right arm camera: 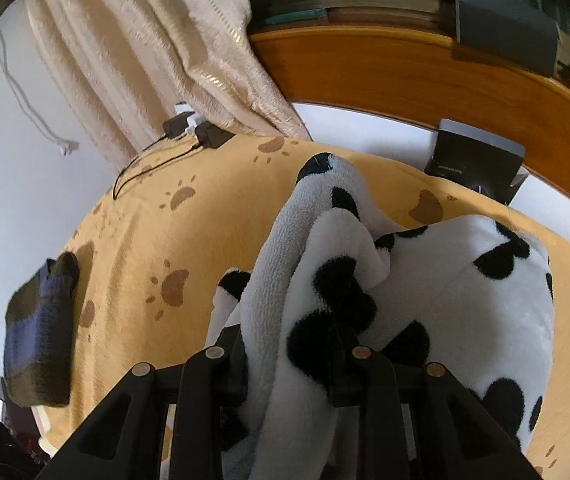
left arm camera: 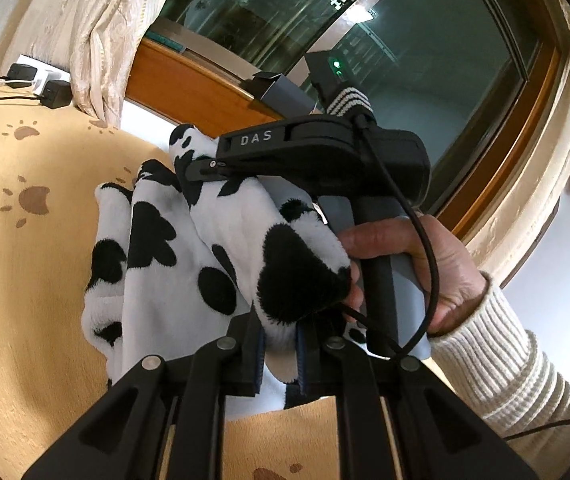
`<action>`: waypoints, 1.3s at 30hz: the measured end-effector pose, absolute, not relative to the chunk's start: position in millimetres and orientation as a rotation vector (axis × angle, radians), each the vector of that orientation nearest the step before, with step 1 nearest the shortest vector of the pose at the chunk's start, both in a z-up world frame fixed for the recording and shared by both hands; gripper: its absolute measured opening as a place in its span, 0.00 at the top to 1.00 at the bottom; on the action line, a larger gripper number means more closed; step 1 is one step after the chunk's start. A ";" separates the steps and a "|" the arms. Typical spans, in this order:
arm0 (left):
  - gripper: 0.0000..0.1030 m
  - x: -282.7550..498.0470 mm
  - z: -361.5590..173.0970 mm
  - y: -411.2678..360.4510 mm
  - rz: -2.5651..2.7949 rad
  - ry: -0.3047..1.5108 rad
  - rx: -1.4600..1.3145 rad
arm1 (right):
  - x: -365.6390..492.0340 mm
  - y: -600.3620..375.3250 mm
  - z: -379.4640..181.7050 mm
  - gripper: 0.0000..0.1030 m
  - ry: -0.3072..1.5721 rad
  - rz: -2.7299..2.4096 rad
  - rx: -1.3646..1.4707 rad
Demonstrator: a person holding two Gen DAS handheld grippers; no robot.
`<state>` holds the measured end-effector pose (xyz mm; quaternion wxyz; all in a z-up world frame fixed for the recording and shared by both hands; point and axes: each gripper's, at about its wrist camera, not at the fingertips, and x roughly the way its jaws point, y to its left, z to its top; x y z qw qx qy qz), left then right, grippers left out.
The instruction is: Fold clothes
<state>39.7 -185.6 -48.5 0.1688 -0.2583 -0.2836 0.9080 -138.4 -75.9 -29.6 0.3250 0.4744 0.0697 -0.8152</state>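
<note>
- Left wrist view: left gripper clamped tight on a black-and-white fleece garment; a fold of it sits pinched between the 2 pads, and the rest hangs away from the gripper toward the bed.
- Same view: right gripper is just beyond and above the left one, gripping another part of the same fleece. The person's hand, in a ribbed cream sleeve, holds its handle.
- Right wrist view: right gripper is partly closed w/ a thick bunch of fleece filling the gap between the pads. I read this as a firm hold.
- Key relation: both grippers hold 1 garment close together, so the cloth between them is bunched, not taut. The bulk lies ahead of and below the right gripper, to its right, resting on the bed. Long axis can't be read while it is crumpled.
- Judgement: next move prob. needs the 2 grippers pulled apart to spread an edge before any fold.
- Surface: bed w/ yellow paw-print blanket. A dark folded item lies at its left edge, well apart from the fleece.
- Room: cream curtain, wooden window sill, chargers w/ cables at the far end of the bed, dark window.
</note>
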 end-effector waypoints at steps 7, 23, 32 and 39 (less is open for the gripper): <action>0.87 40.8 -51.1 -187.1 2.585 -0.826 -0.741 | -137.0 -80.9 -30.0 0.71 0.213 -2.121 1.253; 0.87 47.0 -59.8 -196.6 2.590 -0.901 -0.768 | -138.8 -80.0 -27.2 0.32 -0.034 -1.851 1.224; 0.85 44.8 -67.9 -190.0 2.619 -0.869 -0.835 | -120.4 -91.4 -34.9 0.23 0.068 -1.801 1.172; 0.45 39.2 -73.1 -194.3 2.749 -0.840 -0.939 | -105.4 -101.8 -41.0 0.13 0.214 -1.872 1.094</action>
